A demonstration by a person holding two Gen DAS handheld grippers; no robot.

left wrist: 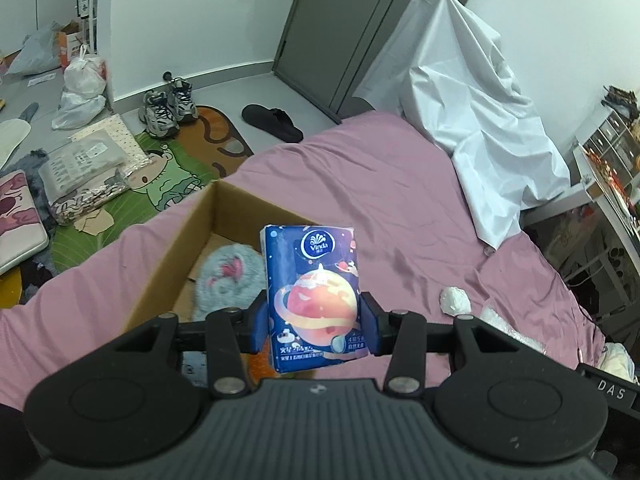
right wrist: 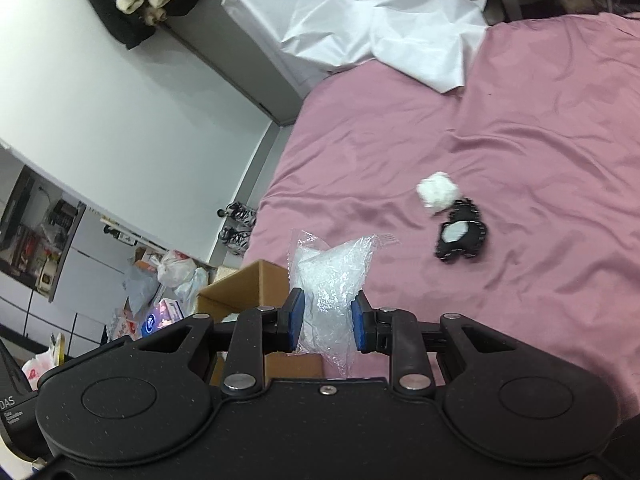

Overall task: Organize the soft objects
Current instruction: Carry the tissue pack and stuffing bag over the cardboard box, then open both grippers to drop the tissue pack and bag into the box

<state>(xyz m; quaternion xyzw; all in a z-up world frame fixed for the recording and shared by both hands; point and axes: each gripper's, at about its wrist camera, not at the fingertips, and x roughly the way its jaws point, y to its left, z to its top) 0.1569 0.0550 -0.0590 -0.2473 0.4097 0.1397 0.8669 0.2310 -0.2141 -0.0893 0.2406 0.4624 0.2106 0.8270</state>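
Note:
My left gripper [left wrist: 316,320] is shut on a blue Vinda tissue pack [left wrist: 314,292] with a planet print, held upright over the near edge of an open cardboard box [left wrist: 200,224] on the pink bed. A fluffy grey-blue plush [left wrist: 230,280] lies inside the box. My right gripper [right wrist: 327,320] is shut on a clear crinkled plastic bag [right wrist: 330,280], held above the bed beside the box [right wrist: 248,284]. A white crumpled wad [right wrist: 438,192] and a small black plush [right wrist: 462,236] lie on the bed ahead; the wad also shows in the left wrist view [left wrist: 454,300].
A white sheet [left wrist: 472,92] is draped over something at the head of the pink bed [left wrist: 380,184]. The floor to the left holds sneakers [left wrist: 170,106], a black slipper [left wrist: 274,122], a cartoon mat [left wrist: 160,184] and plastic bags [left wrist: 82,88]. A shelf [left wrist: 612,168] stands at the right.

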